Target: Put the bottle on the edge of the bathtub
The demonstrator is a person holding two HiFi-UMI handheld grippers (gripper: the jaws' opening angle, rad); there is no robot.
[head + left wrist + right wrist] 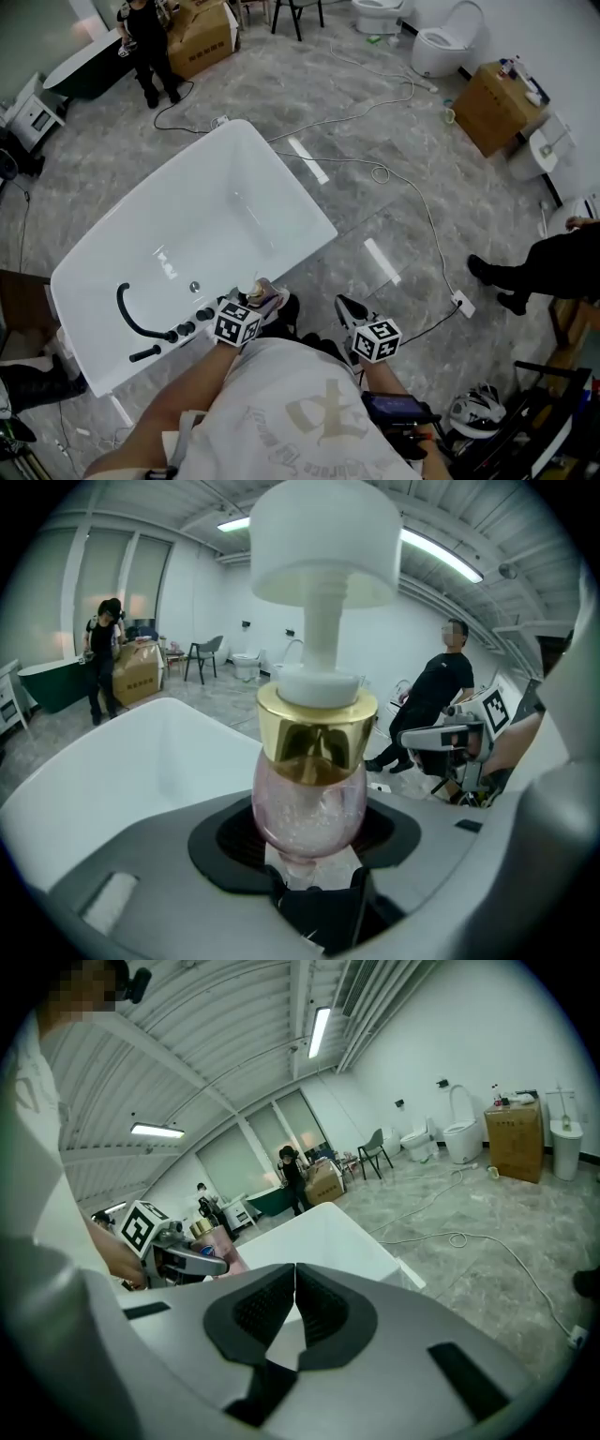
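Note:
A pink glass bottle with a gold collar and a white pump head stands upright between the jaws of my left gripper, which is shut on it. In the head view that bottle and the left gripper hang just off the near corner of the white bathtub, by its rim. A black faucet sits on the tub's near end. My right gripper is shut with nothing in it, to the right of the tub, over the floor.
Grey marble floor with white cables runs to the right of the tub. A cardboard box and toilets stand at the back right. One person stands at the back left, another at the right.

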